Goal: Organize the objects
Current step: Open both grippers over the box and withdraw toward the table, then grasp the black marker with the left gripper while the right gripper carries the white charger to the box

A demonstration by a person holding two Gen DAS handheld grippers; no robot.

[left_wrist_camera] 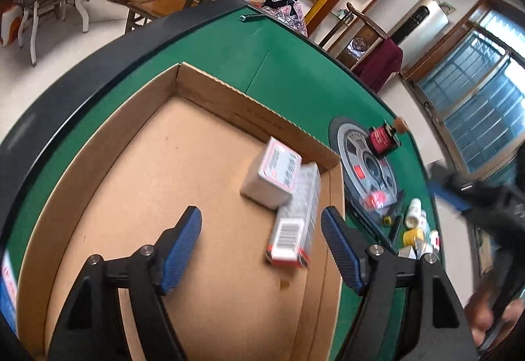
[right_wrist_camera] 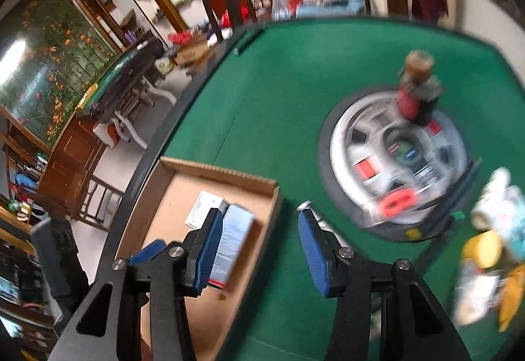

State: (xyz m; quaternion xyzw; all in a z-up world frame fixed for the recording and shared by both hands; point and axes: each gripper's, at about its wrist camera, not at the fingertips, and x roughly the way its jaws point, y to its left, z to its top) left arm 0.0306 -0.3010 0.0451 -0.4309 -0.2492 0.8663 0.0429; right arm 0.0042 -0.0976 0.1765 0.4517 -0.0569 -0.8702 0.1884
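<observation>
Inside cardboard tray (left_wrist_camera: pixel 137 144), barcoded carton (left_wrist_camera: pixel 292 229) (print unreadable).

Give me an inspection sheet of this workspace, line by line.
Surface: green felt table with a dark padded rim and a round control hub set into it.
Job's things: open cardboard box holding a white carton and a long barcode carton, which touch.
Clutter: small bottles and packets beside the hub; a red-labelled bottle stands on the hub.
Grippers: left gripper open over the box, nothing between its pads; right gripper open above the box's edge, empty.
Cables: nothing seen.
Surroundings: wooden shelves, chairs, another green table, a barred window.
</observation>
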